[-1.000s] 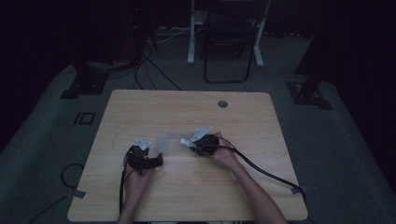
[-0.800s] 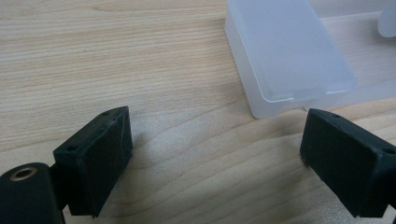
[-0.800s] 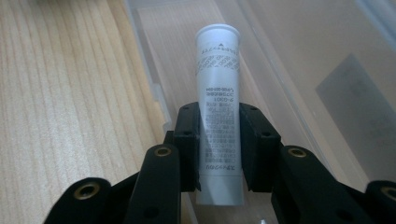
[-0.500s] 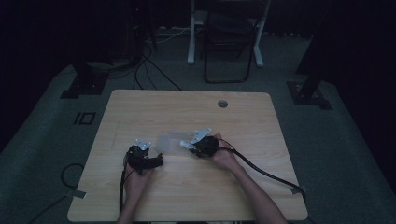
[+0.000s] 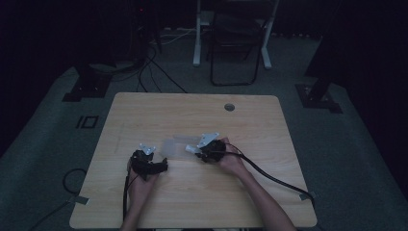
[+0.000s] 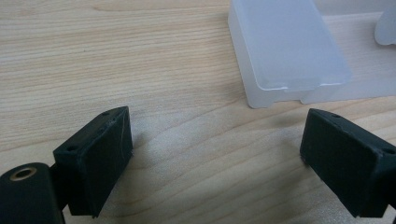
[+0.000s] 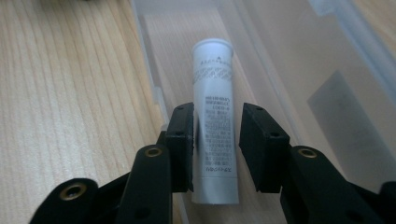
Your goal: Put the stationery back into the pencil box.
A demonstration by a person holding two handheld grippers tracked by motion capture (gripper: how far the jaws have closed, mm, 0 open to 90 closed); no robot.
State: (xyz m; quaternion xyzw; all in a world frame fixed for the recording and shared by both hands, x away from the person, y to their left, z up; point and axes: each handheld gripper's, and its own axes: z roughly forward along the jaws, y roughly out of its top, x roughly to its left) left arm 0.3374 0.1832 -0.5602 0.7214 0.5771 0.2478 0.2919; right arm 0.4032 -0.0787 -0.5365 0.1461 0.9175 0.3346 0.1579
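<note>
My right tool [image 7: 215,149] has just been opening around the white tube [image 7: 214,121] in the clear box [image 7: 327,60]; lifting carelessly could snag and roll it. My left tool [image 6: 215,149] gapes empty.

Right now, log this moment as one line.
left tongs: open, nothing held | right tongs: just opening around white tube | tube: lying in clear box
</note>
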